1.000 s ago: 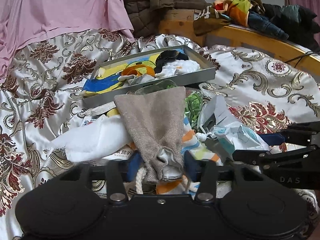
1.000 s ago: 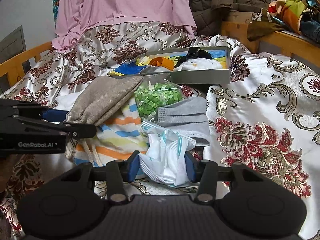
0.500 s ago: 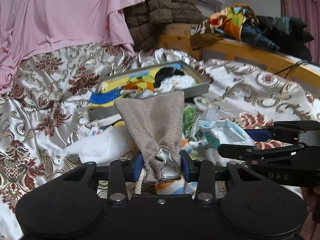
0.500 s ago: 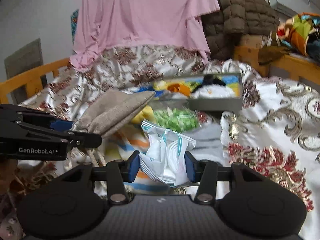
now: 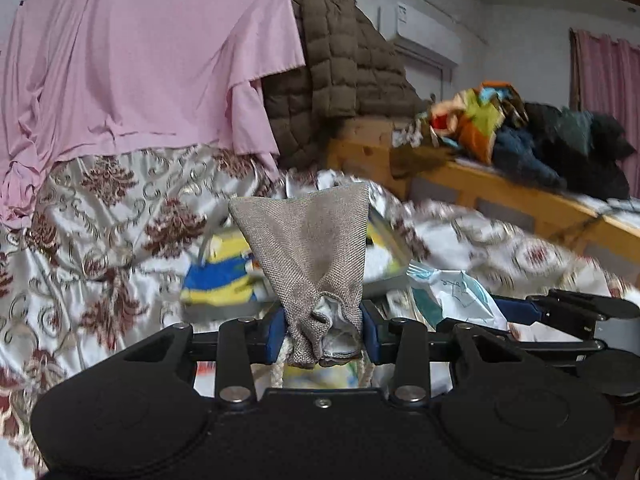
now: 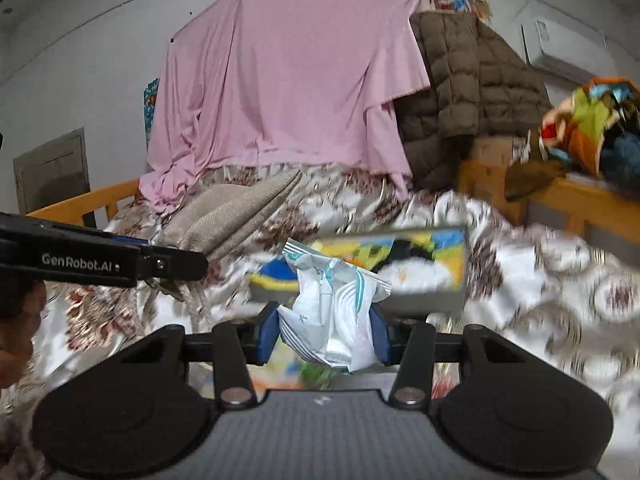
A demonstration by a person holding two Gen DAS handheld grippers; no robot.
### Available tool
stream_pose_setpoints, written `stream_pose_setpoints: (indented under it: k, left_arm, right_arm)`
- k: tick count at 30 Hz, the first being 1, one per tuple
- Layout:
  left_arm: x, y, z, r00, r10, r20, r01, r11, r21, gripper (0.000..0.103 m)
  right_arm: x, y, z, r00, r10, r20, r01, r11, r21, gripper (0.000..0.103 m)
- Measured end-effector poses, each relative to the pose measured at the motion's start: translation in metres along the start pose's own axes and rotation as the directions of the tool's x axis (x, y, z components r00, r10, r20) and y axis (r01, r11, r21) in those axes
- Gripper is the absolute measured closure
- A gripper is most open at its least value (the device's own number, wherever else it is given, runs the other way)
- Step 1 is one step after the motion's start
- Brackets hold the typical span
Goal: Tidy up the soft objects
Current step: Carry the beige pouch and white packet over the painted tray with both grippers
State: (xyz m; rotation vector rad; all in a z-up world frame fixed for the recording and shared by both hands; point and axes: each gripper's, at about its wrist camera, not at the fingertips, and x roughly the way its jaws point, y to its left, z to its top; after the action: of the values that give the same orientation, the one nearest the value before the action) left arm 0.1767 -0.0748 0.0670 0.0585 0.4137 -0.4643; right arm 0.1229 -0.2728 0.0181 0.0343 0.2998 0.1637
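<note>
My left gripper [image 5: 323,334] is shut on the neck of a grey-brown drawstring pouch [image 5: 308,248], held up above the bed; the pouch also shows in the right wrist view [image 6: 236,212]. My right gripper [image 6: 326,334] is shut on a white and teal plastic packet [image 6: 332,304], also lifted; the packet shows in the left wrist view [image 5: 456,292] at the right. Ahead lies a grey tray [image 6: 432,300] with colourful soft items in it, blurred; it also shows in the left wrist view [image 5: 224,312].
The bed has a floral satin cover [image 5: 100,240]. A pink sheet [image 6: 280,92] and a brown quilted jacket [image 6: 468,92] hang behind. A wooden rail [image 5: 520,200] at the right carries piled clothes [image 5: 540,136]. More soft items lie below the grippers, mostly hidden.
Both grippers have risen off the bed and tilted up, carrying the pouch and the packet with them. The tray now sits lower in both views.
</note>
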Motion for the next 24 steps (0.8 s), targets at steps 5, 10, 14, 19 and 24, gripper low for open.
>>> stream_pose_setpoints:
  k: [5,10,14,19,24]
  left_arm:
    - [0.042,0.007,0.04,0.999,0.021,0.038,-0.021,1.0,0.003,0.062]
    - [0.112,0.027,0.079,0.998,0.039,0.05,-0.038,0.999,-0.038,0.062]
    - [0.18,0.045,0.1,0.997,0.057,0.046,-0.053,0.994,-0.092,0.062]
    - [0.262,0.062,0.107,0.998,0.068,-0.005,-0.068,0.982,-0.179,0.062]
    - [0.309,0.065,0.093,0.997,0.038,-0.06,-0.05,0.978,-0.204,0.062]
  right_arm:
    - [0.05,-0.026,0.038,1.0,0.008,0.011,-0.008,0.999,-0.031,0.052]
    - [0.114,-0.051,0.071,1.0,-0.009,-0.014,0.008,0.996,-0.088,0.052]
    - [0.172,-0.075,0.088,0.998,-0.047,-0.052,0.04,0.992,-0.12,0.052]
    - [0.238,-0.103,0.095,0.987,-0.093,-0.132,0.078,0.99,-0.117,0.052]
    - [0.285,-0.123,0.089,0.97,-0.145,-0.194,0.123,0.985,-0.125,0.052]
